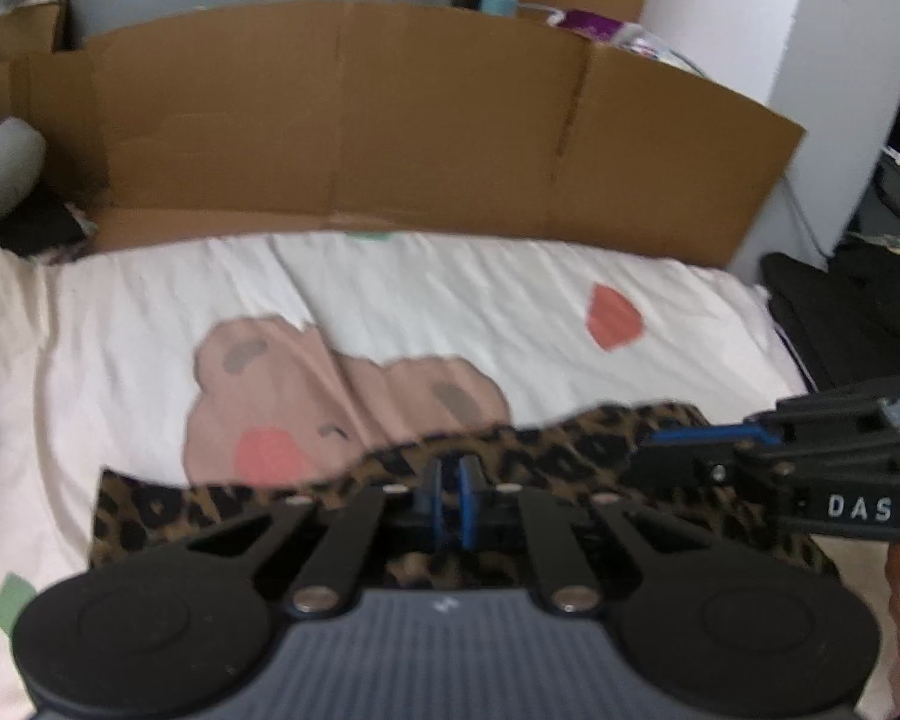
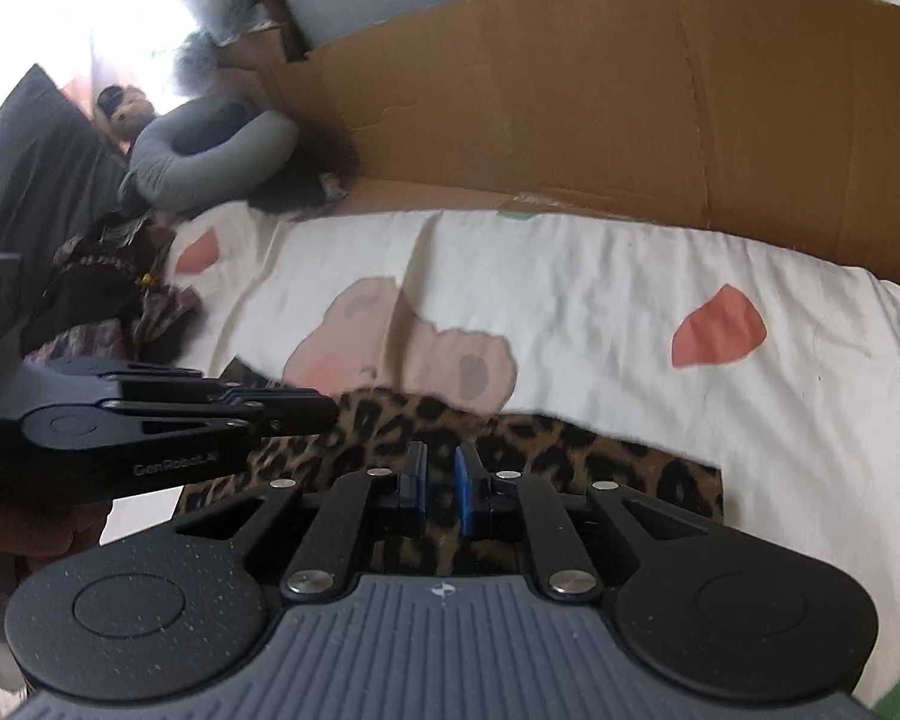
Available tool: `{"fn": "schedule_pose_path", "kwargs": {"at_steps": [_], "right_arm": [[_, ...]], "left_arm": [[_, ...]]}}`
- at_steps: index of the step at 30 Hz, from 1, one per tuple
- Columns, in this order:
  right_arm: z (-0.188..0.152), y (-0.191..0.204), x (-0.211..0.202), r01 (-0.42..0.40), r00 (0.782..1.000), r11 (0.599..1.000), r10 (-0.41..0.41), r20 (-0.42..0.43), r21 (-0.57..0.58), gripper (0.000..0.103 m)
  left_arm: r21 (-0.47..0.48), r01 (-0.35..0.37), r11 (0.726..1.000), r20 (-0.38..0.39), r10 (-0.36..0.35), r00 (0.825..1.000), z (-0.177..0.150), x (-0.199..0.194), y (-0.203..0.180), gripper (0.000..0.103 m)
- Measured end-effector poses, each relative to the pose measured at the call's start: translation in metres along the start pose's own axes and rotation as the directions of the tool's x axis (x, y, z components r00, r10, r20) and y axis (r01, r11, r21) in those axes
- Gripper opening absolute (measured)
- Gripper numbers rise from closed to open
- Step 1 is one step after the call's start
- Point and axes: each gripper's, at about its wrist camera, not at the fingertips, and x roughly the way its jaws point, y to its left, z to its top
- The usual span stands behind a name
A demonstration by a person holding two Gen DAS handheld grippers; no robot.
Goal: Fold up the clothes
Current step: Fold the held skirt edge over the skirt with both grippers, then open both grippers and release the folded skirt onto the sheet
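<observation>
Leopard-print garment (image 1: 570, 450) lying near bed's front edge, left gripper (image 1: 450, 480) jaws pinching its fabric, right gripper (image 2: 441, 480) jaws slightly apart over it, bare bedsheet (image 1: 450, 300) stretching back to cardboard (image 1: 390, 120)

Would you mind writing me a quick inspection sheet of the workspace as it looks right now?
Surface: white bedsheet with a bear print and red patches, wrinkled.
Job's things: leopard-print garment lying on the sheet at the near edge, partly folded.
Clutter: dark crumpled clothes and a grey neck pillow on the left side.
Grippers: left gripper nearly closed over the garment; right gripper slightly open above it; whether either pinches the fabric cannot be told.
Cables: nothing seen.
Surroundings: cardboard sheet standing along the far edge, a black bag to the right, assorted items behind the cardboard.
</observation>
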Motion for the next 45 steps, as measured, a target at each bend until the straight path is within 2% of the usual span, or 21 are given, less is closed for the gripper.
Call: {"fn": "schedule_pose_path", "kwargs": {"at_steps": [7, 11, 14, 19, 23, 24, 25, 29, 31, 36, 45], "right_arm": [[-0.025, 0.014, 0.005, 0.043, 0.998, 0.994, -0.047, -0.043, -0.101, 0.012], [-0.023, 0.005, 0.017, 0.091, 0.994, 0.992, -0.095, -0.046, -0.087, 0.014], [-0.021, -0.001, 0.023, 0.105, 0.993, 0.991, -0.109, -0.048, -0.078, 0.013], [-0.019, -0.003, 0.015, 0.109, 0.993, 0.994, -0.111, -0.047, -0.032, 0.014], [-0.025, 0.007, 0.008, 0.095, 0.994, 0.994, -0.098, -0.053, -0.053, 0.015], [-0.026, 0.010, 0.006, 0.091, 0.994, 0.994, -0.094, -0.054, -0.059, 0.020], [-0.028, 0.012, 0.004, 0.088, 0.994, 0.994, -0.091, -0.056, -0.064, 0.030], [-0.035, 0.023, -0.002, 0.077, 0.994, 0.993, -0.083, -0.065, -0.087, 0.038], [-0.040, 0.023, 0.003, 0.116, 0.988, 0.987, -0.126, -0.088, -0.113, 0.044], [-0.052, 0.014, -0.005, 0.130, 0.986, 0.983, -0.142, -0.092, -0.129, 0.044], [-0.068, -0.009, -0.031, 0.189, 0.977, 0.981, -0.193, -0.091, -0.044, 0.044]], "left_arm": [[0.040, 0.044, 0.998, -0.011, -0.043, 0.999, -0.012, 0.005, -0.011, 0.008], [0.056, 0.065, 0.996, -0.015, -0.064, 0.998, -0.012, 0.010, -0.017, 0.009], [0.086, 0.055, 0.995, -0.031, -0.052, 0.998, -0.014, 0.017, -0.023, 0.013], [0.080, 0.044, 0.996, -0.075, -0.038, 0.996, -0.012, 0.029, -0.020, 0.013], [0.093, 0.044, 0.995, -0.094, -0.035, 0.995, -0.012, 0.033, -0.019, 0.011], [0.100, 0.044, 0.994, -0.098, -0.034, 0.995, -0.011, 0.034, -0.020, 0.011], [0.101, 0.044, 0.994, -0.103, -0.034, 0.994, -0.011, 0.034, -0.020, 0.011], [0.110, 0.045, 0.993, -0.119, -0.031, 0.992, -0.008, 0.036, -0.020, 0.010], [0.109, 0.038, 0.993, -0.132, -0.024, 0.991, -0.006, 0.037, -0.021, 0.010], [0.131, 0.025, 0.991, -0.145, -0.006, 0.989, -0.005, 0.038, -0.025, 0.010], [0.115, 0.030, 0.993, -0.150, -0.013, 0.989, -0.002, 0.040, -0.022, 0.009]]}}
